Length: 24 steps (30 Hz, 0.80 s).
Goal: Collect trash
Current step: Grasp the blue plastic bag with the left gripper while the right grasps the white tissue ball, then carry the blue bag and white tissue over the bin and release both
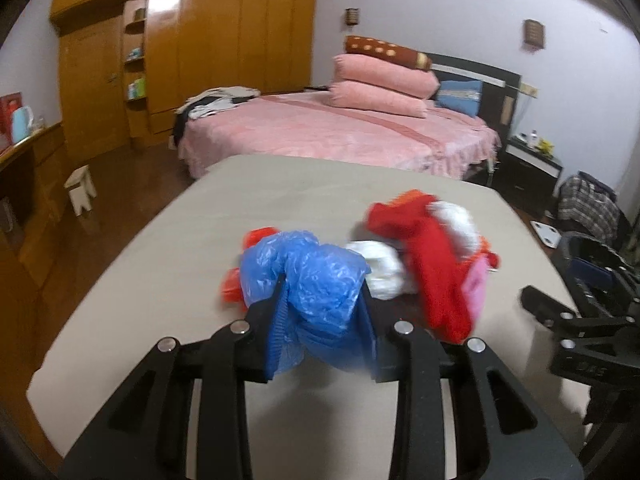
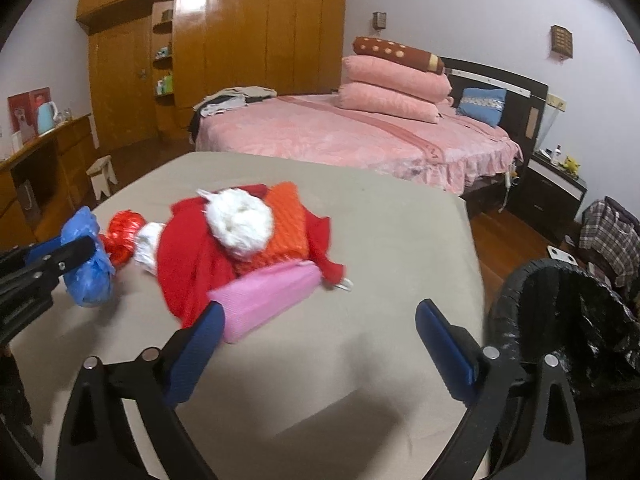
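Note:
My left gripper [image 1: 322, 304] is shut on a crumpled blue plastic bag [image 1: 308, 276] just above the beige table [image 1: 160, 280]; it also shows in the right wrist view [image 2: 86, 264]. Beyond it lie a red foil wrapper [image 2: 122, 236], crumpled white tissue [image 1: 380, 272], a red cloth [image 2: 192, 256], a white fluffy ball [image 2: 240, 220], an orange knit piece [image 2: 286, 224] and a pink pouch [image 2: 264, 300]. My right gripper [image 2: 318, 320] is open and empty over the table, its left pad next to the pink pouch. A bin with a black liner [image 2: 560, 320] stands at the table's right.
A pink bed [image 2: 360, 136] with stacked pillows is behind the table. A wooden wardrobe [image 2: 240, 40] lines the back wall. A small stool [image 2: 102, 174] and a low cabinet [image 2: 40, 160] stand on the left. A nightstand [image 2: 556, 188] and a plaid bag [image 2: 608, 232] are on the right.

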Motion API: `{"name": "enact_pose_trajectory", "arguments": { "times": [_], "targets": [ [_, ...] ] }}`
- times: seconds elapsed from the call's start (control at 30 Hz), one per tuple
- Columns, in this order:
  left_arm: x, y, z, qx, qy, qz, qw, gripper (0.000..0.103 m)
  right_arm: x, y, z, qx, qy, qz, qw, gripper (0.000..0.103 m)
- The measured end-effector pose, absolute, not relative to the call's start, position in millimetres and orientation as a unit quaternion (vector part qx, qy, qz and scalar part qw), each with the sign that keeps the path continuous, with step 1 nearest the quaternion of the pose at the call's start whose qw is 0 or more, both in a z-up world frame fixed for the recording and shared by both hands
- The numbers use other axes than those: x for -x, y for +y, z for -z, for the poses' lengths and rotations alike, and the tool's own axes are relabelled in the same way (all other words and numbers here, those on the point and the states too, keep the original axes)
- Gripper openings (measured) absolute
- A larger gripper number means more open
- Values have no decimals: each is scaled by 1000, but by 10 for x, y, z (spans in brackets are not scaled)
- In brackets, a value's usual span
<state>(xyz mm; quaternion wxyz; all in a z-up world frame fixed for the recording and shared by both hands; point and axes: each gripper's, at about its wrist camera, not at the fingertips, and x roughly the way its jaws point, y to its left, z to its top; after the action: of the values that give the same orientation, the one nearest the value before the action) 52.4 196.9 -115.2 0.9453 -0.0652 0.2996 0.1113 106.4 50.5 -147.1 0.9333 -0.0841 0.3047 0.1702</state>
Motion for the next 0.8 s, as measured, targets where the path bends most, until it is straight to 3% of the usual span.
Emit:
{"name": "enact_pose_trajectory", "arguments": {
  "times": [0.53,0.8],
  "targets": [
    [-831,2030,1092,76,278,-108,952,31,-1381,960,1344,68,301,-209,928,69],
    [-895,2082,1183,77,282,-115,949,31,-1609,1134,1598,65,330,-222,915,41]
  ]
}}
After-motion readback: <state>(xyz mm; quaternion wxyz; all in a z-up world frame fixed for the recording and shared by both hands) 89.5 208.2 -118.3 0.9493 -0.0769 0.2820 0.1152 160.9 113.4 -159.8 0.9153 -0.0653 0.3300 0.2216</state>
